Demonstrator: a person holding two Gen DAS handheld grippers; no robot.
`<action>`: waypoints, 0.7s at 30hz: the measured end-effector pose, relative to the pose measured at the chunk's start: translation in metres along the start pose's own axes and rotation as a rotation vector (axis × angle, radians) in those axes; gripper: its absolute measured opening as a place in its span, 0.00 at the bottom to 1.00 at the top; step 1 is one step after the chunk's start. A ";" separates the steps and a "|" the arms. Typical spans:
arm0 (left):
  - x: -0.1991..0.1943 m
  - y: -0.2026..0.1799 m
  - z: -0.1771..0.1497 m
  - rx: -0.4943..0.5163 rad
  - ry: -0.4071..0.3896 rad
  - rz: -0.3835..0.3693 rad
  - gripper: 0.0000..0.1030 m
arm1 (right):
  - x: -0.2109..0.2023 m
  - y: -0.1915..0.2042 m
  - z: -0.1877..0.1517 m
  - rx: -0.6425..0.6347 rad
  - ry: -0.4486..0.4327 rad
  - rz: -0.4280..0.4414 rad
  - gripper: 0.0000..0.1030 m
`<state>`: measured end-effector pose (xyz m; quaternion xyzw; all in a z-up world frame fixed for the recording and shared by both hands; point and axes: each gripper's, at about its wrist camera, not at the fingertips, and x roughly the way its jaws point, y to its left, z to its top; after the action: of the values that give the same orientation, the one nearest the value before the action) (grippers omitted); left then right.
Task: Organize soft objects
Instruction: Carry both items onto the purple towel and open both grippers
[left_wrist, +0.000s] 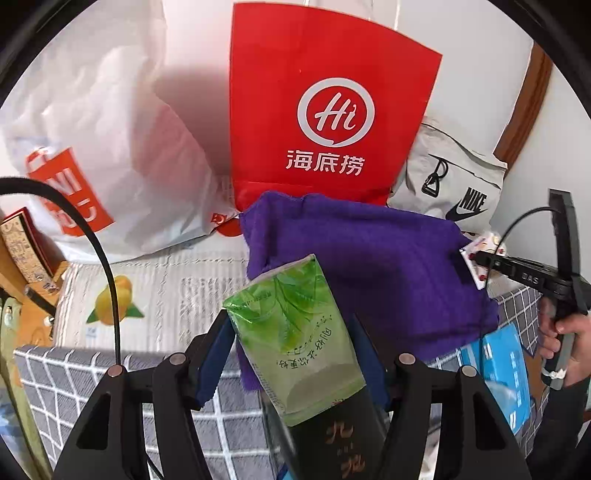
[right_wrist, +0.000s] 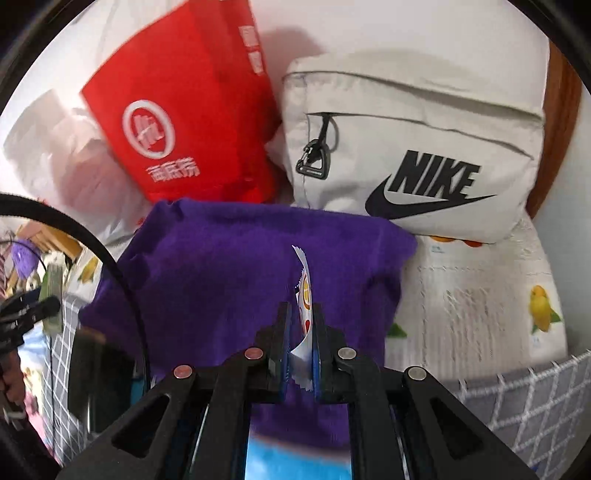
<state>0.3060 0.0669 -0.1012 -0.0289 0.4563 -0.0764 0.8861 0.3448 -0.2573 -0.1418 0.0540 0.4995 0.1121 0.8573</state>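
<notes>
My left gripper (left_wrist: 291, 332) is shut on a green tissue pack (left_wrist: 291, 332) and holds it over the near edge of a folded purple towel (left_wrist: 369, 266). My right gripper (right_wrist: 301, 317) is shut on a small white and red sachet (right_wrist: 306, 295) and holds it edge-on above the same purple towel (right_wrist: 240, 266). The right gripper (left_wrist: 480, 258) also shows at the right of the left wrist view with the sachet (left_wrist: 480, 254) at its tip. A blue packet (left_wrist: 506, 373) lies beside the towel, partly under it.
A red paper bag (left_wrist: 325, 103) stands behind the towel, a white plastic bag (left_wrist: 103, 140) to its left, a grey Nike bag (right_wrist: 417, 147) to its right. All sit on a bed with a fruit-print sheet (left_wrist: 159, 288) and a grey checked blanket (left_wrist: 66, 384).
</notes>
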 end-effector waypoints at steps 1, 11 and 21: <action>0.003 0.000 0.002 0.000 0.002 -0.001 0.60 | 0.009 -0.003 0.005 0.007 0.013 0.007 0.09; 0.046 -0.015 0.028 0.041 0.050 0.007 0.60 | 0.074 -0.012 0.021 0.000 0.157 -0.011 0.11; 0.088 -0.030 0.049 0.097 0.106 0.024 0.60 | 0.069 -0.015 0.020 -0.038 0.108 -0.084 0.50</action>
<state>0.3932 0.0220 -0.1398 0.0237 0.4985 -0.0894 0.8619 0.3973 -0.2546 -0.1932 0.0106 0.5445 0.0884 0.8340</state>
